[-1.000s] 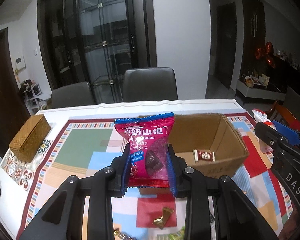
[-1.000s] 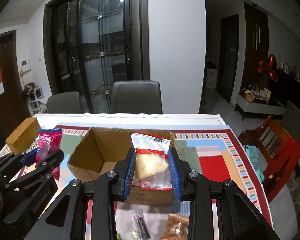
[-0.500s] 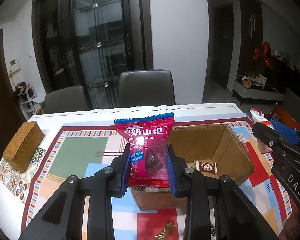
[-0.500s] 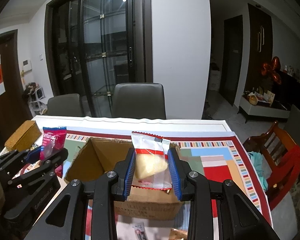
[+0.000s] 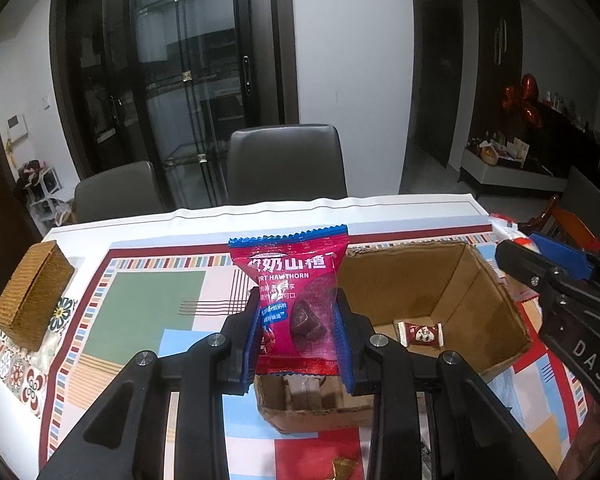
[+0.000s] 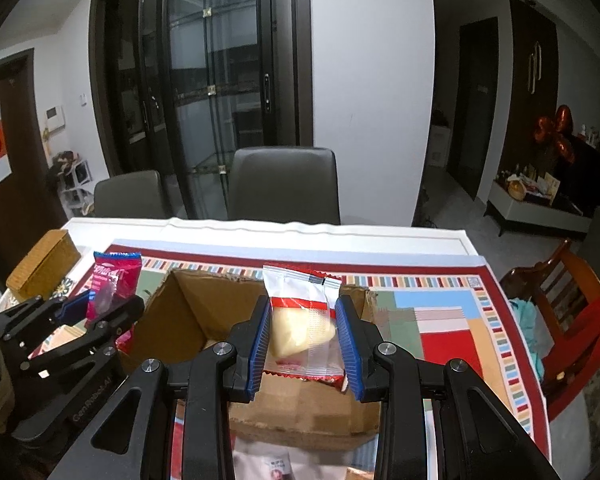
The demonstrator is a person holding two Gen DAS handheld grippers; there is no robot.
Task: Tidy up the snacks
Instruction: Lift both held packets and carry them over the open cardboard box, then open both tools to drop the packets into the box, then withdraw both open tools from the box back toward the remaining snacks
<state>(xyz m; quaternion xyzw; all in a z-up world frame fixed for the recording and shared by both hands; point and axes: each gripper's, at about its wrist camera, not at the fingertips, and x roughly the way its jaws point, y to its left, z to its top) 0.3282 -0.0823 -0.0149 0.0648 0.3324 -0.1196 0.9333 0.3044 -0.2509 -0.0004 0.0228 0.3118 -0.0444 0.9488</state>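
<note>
Above the open brown cardboard box (image 5: 440,304), your left gripper (image 5: 298,330) clamps the pink hawthorn packet (image 5: 296,296) and your right gripper (image 6: 303,344) the clear red-trimmed pastry packet (image 6: 302,320) — both have drifted closer over the box, so release seems next.

Light: dim room, I see ceiling spots glaring in the glass doors (image 6: 220,92) | shadows: soft, table (image 5: 148,300) evenly lit below those doors | optics: heavy fisheye bend, black corners | focus: mild blur low in right view
</note>
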